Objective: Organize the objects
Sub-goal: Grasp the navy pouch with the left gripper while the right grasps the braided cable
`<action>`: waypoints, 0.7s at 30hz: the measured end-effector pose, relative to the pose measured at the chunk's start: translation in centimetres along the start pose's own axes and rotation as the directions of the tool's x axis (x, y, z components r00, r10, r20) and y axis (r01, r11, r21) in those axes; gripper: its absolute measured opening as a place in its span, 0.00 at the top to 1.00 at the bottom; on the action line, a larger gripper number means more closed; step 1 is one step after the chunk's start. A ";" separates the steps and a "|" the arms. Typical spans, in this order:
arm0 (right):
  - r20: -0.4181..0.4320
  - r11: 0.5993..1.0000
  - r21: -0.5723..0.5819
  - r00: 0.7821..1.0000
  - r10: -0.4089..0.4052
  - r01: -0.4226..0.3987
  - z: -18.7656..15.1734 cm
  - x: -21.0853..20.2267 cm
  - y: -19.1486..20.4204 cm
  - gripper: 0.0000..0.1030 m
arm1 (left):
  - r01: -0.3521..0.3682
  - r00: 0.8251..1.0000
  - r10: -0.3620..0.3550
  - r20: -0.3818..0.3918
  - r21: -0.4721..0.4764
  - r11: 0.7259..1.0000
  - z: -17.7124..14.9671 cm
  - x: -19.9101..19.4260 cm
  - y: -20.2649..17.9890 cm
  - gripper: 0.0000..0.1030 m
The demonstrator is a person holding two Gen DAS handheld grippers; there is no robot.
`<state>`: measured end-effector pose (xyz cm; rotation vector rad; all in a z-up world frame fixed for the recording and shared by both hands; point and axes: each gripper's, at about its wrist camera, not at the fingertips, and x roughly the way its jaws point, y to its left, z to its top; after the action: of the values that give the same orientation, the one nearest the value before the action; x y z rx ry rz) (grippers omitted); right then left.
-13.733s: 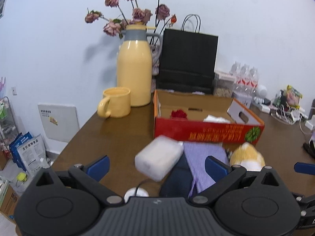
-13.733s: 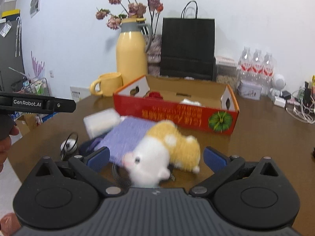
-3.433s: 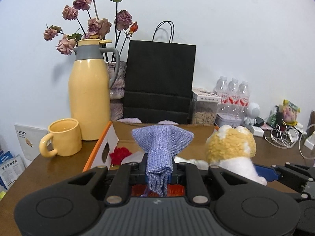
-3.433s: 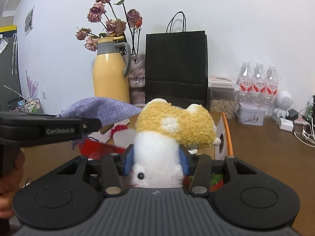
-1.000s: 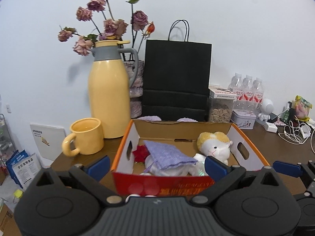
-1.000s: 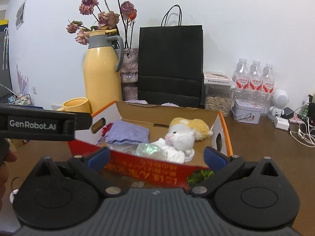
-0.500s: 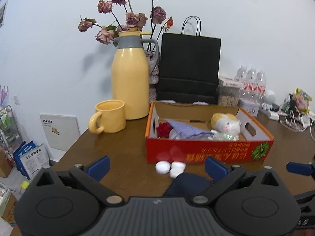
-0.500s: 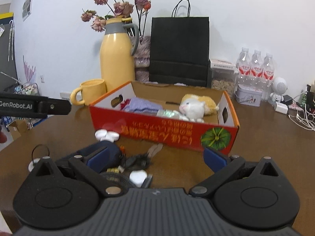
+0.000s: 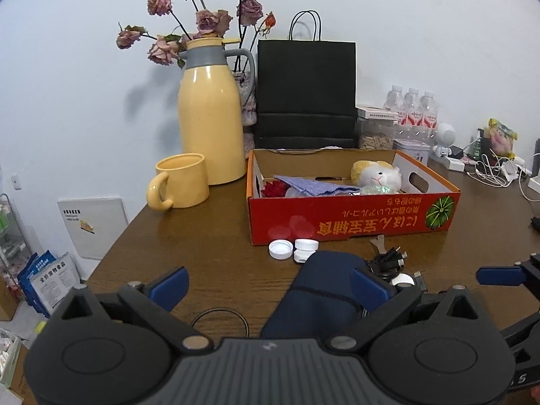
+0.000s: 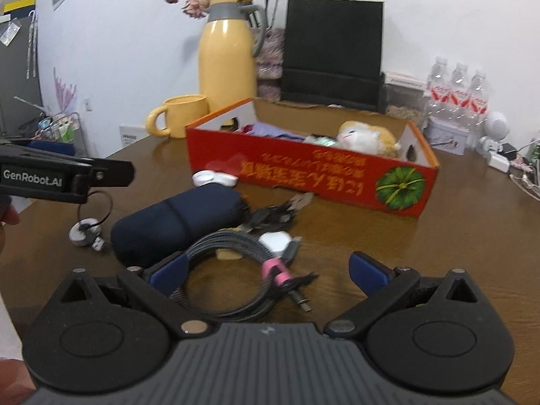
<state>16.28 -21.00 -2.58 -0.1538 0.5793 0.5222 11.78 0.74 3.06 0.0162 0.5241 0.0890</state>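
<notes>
Clutter sits before us on the brown table (image 9: 209,236): a navy pouch (image 10: 179,217), a coiled grey cable (image 10: 229,253) with a pink band, a tangle of black cords (image 10: 273,216) and white bottle caps (image 9: 292,249) just beside the front wall of the red cardboard box (image 9: 351,217). Our left gripper (image 9: 268,285) hangs low over the table with its blue fingers spread wide and nothing between the pads; the navy pouch lies under it, nearer the right finger, and we cannot tell whether that finger touches it. Our right gripper (image 10: 266,270) is likewise spread wide and empty, hovering above the coiled cable, whose loop lies just ahead of the left finger. In the right wrist view the left tool crosses the frame's left edge, and beneath it we see a small white disc on a black ring (image 10: 84,233) resting on the wood. Inside the box we find the yellow-and-white plush toy (image 9: 376,173) at the right end, a lavender cloth (image 9: 310,185) towards the left, something red (image 9: 275,189) at the far left and a crinkled clear wrapper (image 9: 373,189) in front of the toy. Behind the box stand a yellow mug (image 9: 180,185), a yellow thermos jug (image 9: 211,114), dried roses (image 9: 199,20) and a black paper bag (image 9: 305,94).
</notes>
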 end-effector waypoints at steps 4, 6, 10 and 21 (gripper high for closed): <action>-0.026 1.000 -0.027 1.000 0.015 -0.016 0.2 0.9 1.2 0.00 | 0.009 1.000 -0.009 -0.005 -0.011 1.000 -0.3 0.2 0.7 0.01; -0.047 0.999 -0.020 0.998 0.036 -0.037 0.4 1.6 1.4 0.00 | 0.010 1.000 -0.010 -0.010 -0.021 1.000 -0.5 0.4 1.2 0.01; -0.094 0.998 -0.012 0.994 0.063 -0.065 0.9 3.2 1.5 0.00 | 0.035 0.999 -0.036 -0.013 -0.044 0.998 -0.7 0.7 2.2 0.01; -0.147 0.999 -0.020 0.989 0.032 -0.035 0.1 5.8 1.8 0.00 | 0.065 0.997 -0.067 -0.034 -0.044 0.997 -1.1 1.8 3.2 0.01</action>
<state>19.48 -16.96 -5.73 -0.2055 0.7207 0.5530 12.53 4.11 1.29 -0.0446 0.5579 0.0360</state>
